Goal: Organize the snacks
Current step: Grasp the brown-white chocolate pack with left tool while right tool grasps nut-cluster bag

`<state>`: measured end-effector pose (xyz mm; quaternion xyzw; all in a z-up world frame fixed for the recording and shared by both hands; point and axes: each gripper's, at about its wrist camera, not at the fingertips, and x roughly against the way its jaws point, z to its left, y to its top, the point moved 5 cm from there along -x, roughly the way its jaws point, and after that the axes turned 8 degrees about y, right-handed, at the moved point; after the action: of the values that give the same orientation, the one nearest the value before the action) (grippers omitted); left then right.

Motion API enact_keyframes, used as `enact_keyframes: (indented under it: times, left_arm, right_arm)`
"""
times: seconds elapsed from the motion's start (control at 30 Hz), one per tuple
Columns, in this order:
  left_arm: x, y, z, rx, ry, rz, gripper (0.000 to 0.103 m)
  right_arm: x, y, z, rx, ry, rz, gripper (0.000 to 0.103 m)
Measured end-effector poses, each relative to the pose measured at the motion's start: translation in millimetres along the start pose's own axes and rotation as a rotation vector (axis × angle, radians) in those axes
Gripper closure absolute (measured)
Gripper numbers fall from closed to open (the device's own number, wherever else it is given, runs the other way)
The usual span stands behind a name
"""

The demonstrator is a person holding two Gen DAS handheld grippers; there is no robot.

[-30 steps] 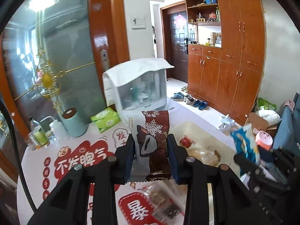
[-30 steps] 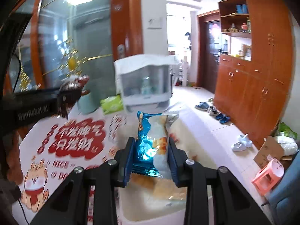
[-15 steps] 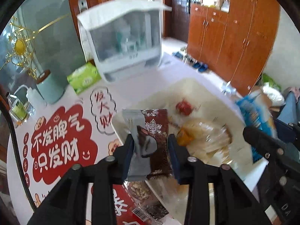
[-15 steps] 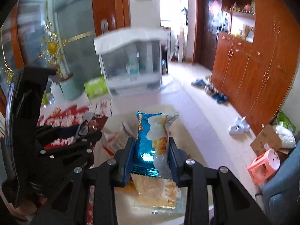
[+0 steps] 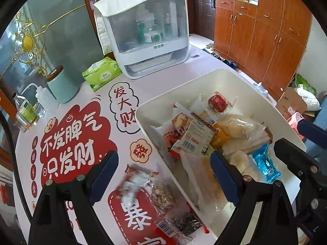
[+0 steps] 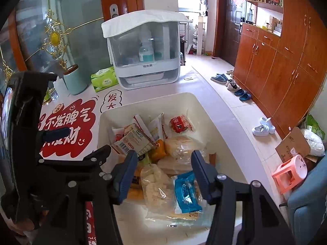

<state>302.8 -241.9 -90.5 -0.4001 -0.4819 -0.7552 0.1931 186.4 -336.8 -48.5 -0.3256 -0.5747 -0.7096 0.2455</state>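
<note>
A cream plastic bin point(image 5: 204, 79) sits on a white table with red printed lettering point(image 5: 67, 143), and everything here is placed relative to that bin. It already holds a loose heap of wrapped snacks.

Just outside the bin's left wall, on the table, lie more packets: a blurred brown-and-white wrapper point(image 5: 134, 181) and, beside it, a clear packet of nuts point(image 5: 163, 192). The brown wrapper's long axis runs roughly alongside the bin's wall.

The left gripper point(image 5: 163, 169) hangs over that left wall, one finger above the table and one above the bin's inside. Its jaws are opening wide and press on nothing; the blurred wrapper lies below and between them, apparently just let go.

Inside the bin, at its near end, a blue foil packet point(image 6: 186, 192) lies on top of the heap, long axis pointing away from the camera. The right gripper point(image 6: 163, 169) is directly above it, jaws opening, pads clear of the foil.

The left hand is the nearer one for the packets outside the bin.
</note>
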Motion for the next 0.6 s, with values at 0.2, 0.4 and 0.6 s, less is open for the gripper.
enact_keyframes:
  times: [0.2, 0.4, 0.6]
  left_arm:
    - [12, -6, 7, 0.001, 0.007, -0.013, 0.012]
    - [30, -11, 24, 0.011, 0.029, -0.038, 0.012]
    - [52, -20, 52, 0.021, 0.065, -0.066, 0.012]
  right_arm:
    - [3, -1, 13, 0.031, -0.002, -0.002, 0.047]
    - [14, -6, 31, 0.073, 0.000, -0.018, 0.047]
    - [29, -13, 51, 0.110, 0.032, -0.030, 0.047]
